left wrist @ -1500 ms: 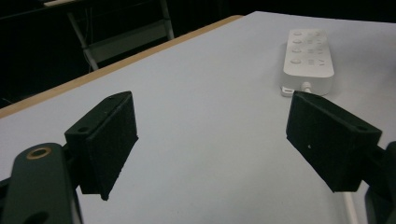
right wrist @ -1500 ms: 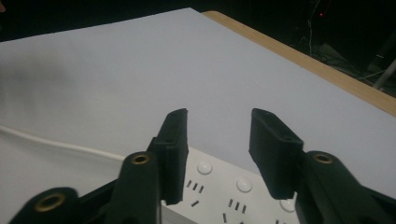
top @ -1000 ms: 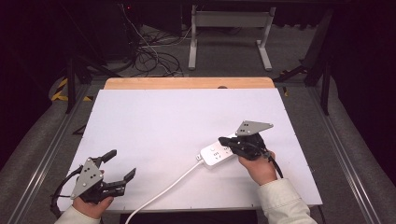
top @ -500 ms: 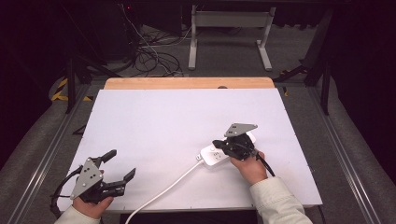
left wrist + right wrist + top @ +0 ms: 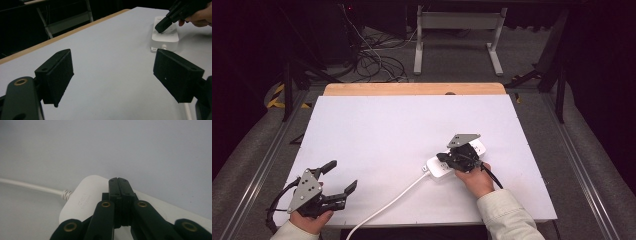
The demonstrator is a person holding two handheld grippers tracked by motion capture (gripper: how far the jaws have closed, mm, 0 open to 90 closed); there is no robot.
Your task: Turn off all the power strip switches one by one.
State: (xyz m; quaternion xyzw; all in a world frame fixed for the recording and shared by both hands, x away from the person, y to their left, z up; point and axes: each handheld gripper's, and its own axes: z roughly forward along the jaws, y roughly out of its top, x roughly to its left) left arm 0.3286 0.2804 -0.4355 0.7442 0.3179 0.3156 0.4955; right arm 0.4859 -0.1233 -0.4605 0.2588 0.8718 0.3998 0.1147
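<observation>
Nearby, cord (image 5: 387,207) (white) trails from power strip (image 5: 438,166).

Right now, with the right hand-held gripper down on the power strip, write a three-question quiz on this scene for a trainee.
1. True or false: the left hand-held gripper is shut on the cord.
2. Multiple choice: the right hand-held gripper has its jaws A) spread wide, B) closed together with the tips on top of the power strip, C) clamped on the cord.
3. Fill in: the cord leaves the power strip and runs toward the ___ edge of the white table.

Key: 1. False, it is open and apart from the cord. 2. B. 3. Near (the person's side).
</observation>
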